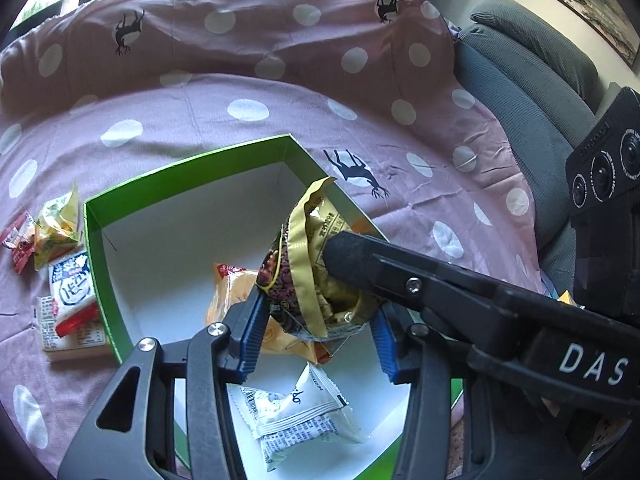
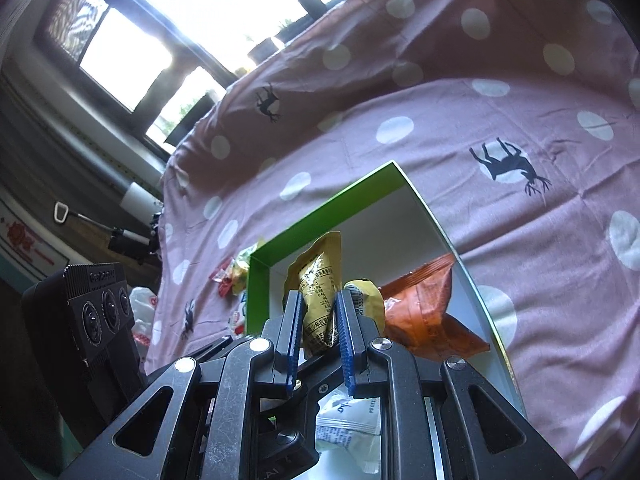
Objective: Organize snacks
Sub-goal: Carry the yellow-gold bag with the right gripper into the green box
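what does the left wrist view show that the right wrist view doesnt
Only the left wrist view: the white-and-blue snack pack and yellow packet lying clearly outside the green box, plus a grey sofa.
Only the right wrist view: the windows and a wall hook.
Both: the gold snack packet gripped by both tongs, the orange bag, the white packet, and the polka-dot cloth.

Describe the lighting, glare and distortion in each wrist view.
Left wrist view: even daylight, fisheye bending the green box rim, dark vignette corners, gold packet sharp. Right wrist view: windows blown out to white glare, the right gripper on the gold packet backlit and dim, the spotted cloth curved by the lens.
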`<state>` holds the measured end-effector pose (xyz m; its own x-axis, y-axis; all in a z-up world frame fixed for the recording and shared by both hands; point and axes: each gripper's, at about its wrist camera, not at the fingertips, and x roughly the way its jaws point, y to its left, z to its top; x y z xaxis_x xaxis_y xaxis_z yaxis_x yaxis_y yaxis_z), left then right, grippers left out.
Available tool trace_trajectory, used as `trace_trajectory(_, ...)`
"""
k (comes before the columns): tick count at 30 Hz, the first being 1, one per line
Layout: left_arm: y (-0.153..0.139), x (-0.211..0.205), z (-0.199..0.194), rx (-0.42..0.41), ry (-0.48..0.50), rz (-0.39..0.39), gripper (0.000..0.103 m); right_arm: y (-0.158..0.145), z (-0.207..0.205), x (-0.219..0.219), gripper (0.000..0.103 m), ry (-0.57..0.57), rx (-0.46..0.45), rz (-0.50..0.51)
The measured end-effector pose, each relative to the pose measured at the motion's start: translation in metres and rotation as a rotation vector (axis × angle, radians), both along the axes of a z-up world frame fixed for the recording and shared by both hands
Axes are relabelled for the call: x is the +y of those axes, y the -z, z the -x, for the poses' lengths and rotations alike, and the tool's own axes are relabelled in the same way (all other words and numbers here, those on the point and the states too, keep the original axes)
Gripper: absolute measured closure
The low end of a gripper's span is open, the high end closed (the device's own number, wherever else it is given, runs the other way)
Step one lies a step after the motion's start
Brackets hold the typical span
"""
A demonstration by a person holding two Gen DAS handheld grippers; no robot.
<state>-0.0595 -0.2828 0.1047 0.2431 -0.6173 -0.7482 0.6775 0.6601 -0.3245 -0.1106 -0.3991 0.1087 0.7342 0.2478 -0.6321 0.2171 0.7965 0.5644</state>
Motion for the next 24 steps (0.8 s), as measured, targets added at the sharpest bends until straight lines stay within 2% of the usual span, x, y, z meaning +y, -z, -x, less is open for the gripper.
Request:
trace_trajectory(7,0.014,-0.004,-0.008,0.049,-0.015,-0.023,0.057,0.01,-0.004,-0.007,0.083,0.009,0.028,-0.025)
trace_trajectory(24,0.018,0.002,-0.015,0.076,-0.06,-0.033,0.057,0.015,-0.014,-0.005,0.083,-0.012,0.046,-0.029)
